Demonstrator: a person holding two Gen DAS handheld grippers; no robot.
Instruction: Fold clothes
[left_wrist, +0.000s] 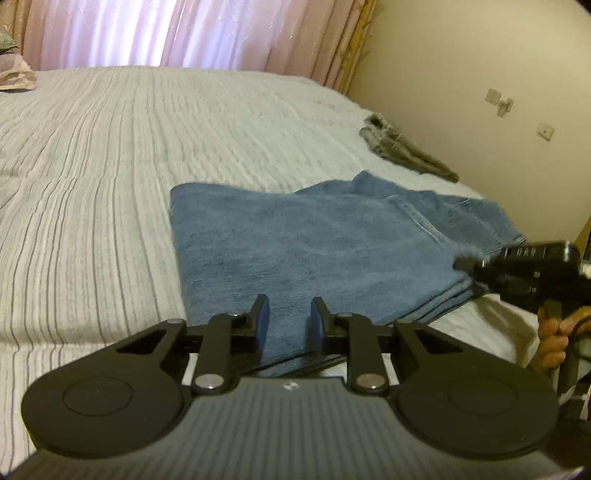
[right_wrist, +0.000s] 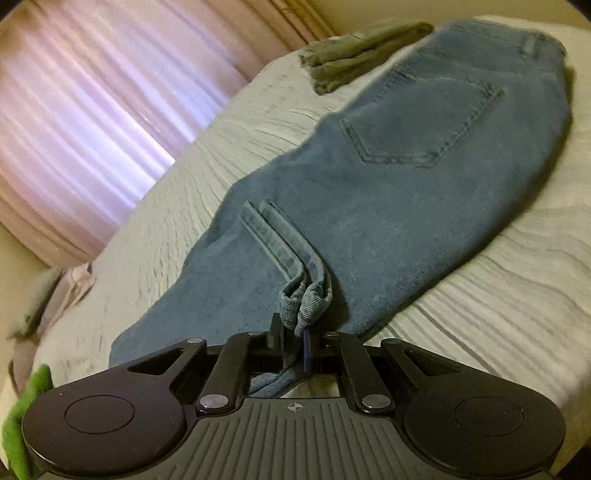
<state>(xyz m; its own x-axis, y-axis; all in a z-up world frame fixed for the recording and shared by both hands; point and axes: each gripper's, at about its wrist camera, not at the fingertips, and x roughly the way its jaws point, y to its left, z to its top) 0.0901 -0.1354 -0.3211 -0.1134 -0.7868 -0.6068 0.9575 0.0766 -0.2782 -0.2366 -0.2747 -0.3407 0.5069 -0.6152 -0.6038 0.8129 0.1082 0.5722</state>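
Right tool (right_wrist: 291, 338) pinches jeans (right_wrist: 406, 192) hem at 6 o'clock; thick denim may slip. Left tool (left_wrist: 289, 314) open, w/o cloth.

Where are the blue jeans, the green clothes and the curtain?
Blue jeans (right_wrist: 424, 206): right wrist view, on the fabric below the back pocket.
Green clothes (right_wrist: 354, 51): right wrist view, on the folded pile's middle.
Curtain (left_wrist: 184, 33): left wrist view, on the bright pleats.

Left wrist cam sits low over the bed (left_wrist: 110, 166), looking across the folded jeans (left_wrist: 314, 240) toward the curtains (left_wrist: 166, 33). Right wrist cam is super close, staring along the jeans (right_wrist: 406, 184). Both catch the olive garment (left_wrist: 406, 147).
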